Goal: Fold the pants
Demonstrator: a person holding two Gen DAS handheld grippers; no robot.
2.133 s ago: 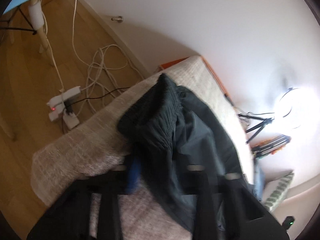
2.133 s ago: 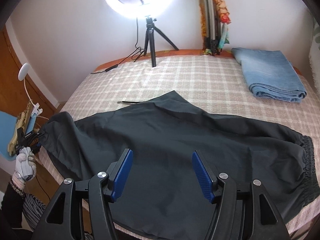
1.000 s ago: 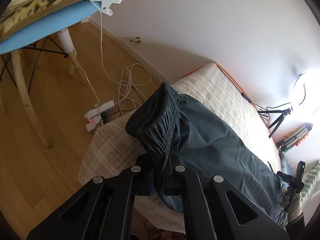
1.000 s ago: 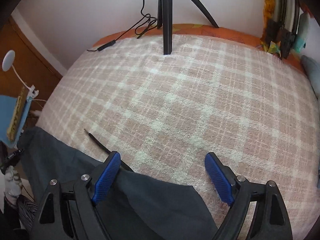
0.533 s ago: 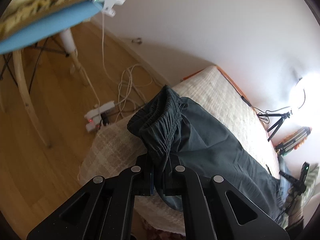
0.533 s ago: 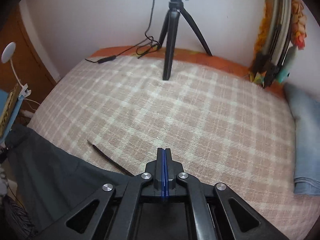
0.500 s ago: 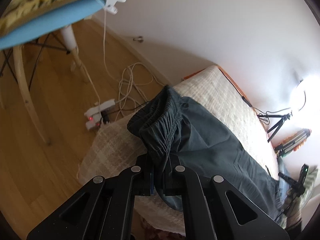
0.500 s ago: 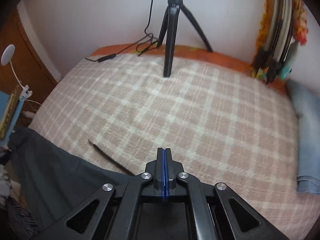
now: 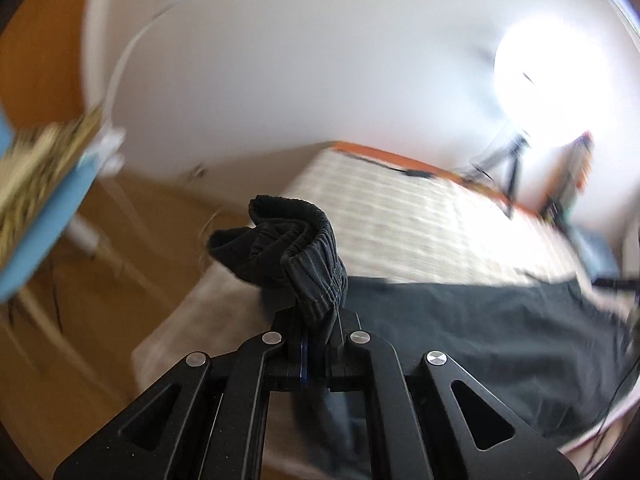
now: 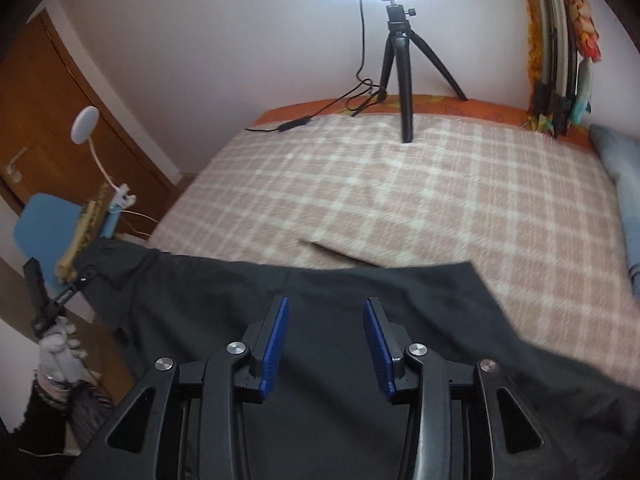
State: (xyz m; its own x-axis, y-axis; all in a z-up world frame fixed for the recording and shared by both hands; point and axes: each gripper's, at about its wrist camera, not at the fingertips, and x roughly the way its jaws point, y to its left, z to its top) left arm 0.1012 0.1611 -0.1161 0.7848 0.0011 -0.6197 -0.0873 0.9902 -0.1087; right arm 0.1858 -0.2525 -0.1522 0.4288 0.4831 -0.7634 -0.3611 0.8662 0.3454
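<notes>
Dark grey-black pants (image 10: 328,304) lie spread across the near part of a bed with a pink plaid blanket (image 10: 420,196). My left gripper (image 9: 314,332) is shut on the gathered elastic waistband (image 9: 304,248) and holds it lifted off the bed's left end; the rest of the pants (image 9: 480,336) stretches away to the right. My right gripper (image 10: 326,328) is open with its blue pads (image 10: 276,336) apart, hovering empty over the middle of the pants. The left view is motion-blurred.
A ring light on a black tripod (image 10: 400,60) stands at the bed's far edge with its cable (image 10: 320,116). Folded blue jeans (image 10: 624,200) lie at the right. A blue chair (image 10: 52,220) and wooden floor (image 9: 60,320) are to the left.
My right gripper has opened from shut and now sits over the pants. My left gripper has swung round with the waistband, lifting it; the view is blurred by the motion.
</notes>
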